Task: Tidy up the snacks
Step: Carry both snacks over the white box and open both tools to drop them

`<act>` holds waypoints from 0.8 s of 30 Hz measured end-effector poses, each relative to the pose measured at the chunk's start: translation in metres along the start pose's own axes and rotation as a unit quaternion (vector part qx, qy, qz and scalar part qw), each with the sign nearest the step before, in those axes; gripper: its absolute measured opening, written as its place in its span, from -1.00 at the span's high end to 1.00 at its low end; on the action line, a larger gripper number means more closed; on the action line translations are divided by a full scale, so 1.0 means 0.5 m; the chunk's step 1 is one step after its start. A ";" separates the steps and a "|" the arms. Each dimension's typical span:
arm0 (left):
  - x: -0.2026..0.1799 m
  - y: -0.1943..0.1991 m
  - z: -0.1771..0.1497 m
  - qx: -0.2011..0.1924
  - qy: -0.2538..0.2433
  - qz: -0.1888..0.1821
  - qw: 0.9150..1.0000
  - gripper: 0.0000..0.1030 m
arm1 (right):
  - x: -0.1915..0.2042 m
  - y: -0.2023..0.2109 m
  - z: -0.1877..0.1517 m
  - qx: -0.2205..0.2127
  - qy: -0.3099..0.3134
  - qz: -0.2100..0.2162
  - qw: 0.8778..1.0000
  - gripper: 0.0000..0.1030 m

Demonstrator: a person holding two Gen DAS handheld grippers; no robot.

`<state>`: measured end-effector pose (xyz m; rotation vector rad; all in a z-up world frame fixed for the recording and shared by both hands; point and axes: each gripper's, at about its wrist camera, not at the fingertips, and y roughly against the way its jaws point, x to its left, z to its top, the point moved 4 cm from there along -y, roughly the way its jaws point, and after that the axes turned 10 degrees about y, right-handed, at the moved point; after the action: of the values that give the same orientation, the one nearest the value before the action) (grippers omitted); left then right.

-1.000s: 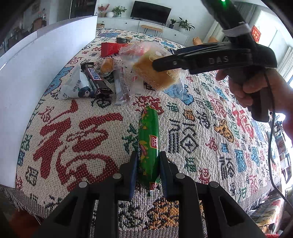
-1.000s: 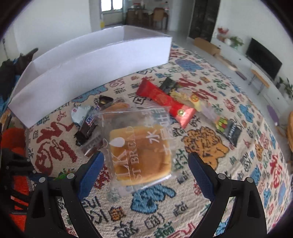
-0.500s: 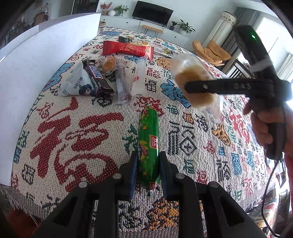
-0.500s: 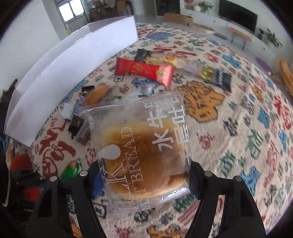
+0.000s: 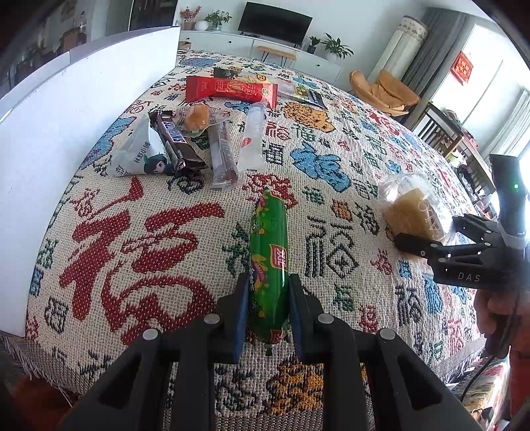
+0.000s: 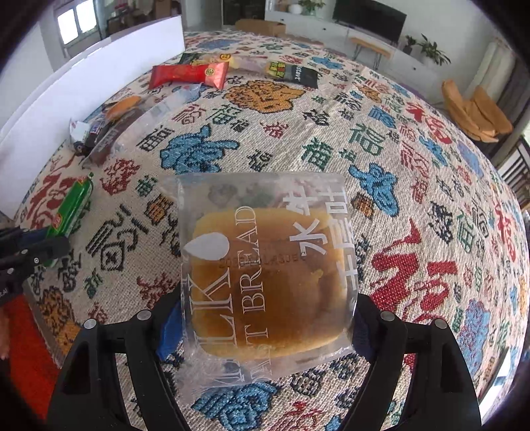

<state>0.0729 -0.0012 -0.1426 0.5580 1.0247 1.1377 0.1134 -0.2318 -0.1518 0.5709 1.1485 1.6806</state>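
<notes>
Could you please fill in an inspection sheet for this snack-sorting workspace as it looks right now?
Surface: patterned woven cloth, white board along its left edge.
Job's things: green sausage; bagged bread; red packet, chocolate bar and other wrappers grouped at the far side.
Clutter: nothing seen.
Grippers: left tongs shut on the green sausage; right tongs opening, the bagged bread between them.
Cables: black cable hanging below the right hand.
Surroundings: television, potted plants, orange cushions.
</notes>
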 end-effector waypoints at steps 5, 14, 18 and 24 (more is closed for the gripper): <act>0.006 0.004 -0.001 -0.005 0.007 0.001 1.000 0.58 | -0.004 0.013 -0.008 0.003 0.004 0.013 1.000 -0.61; 0.029 0.053 0.002 -0.048 0.038 0.002 0.998 0.58 | -0.020 0.069 -0.035 -0.043 -0.054 0.066 0.995 -0.40; 0.036 0.078 -0.001 -0.062 0.047 0.000 0.997 0.58 | -0.010 0.096 -0.036 -0.071 -0.073 0.071 0.992 -0.40; 0.043 0.134 0.012 -0.078 0.067 -0.018 0.995 0.58 | 0.017 0.106 -0.013 -0.087 -0.085 0.099 0.988 -0.40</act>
<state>0.0483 0.0433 -0.0938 0.3414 1.0459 1.2250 0.0805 -0.2307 -0.1090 0.7211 0.8355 1.8404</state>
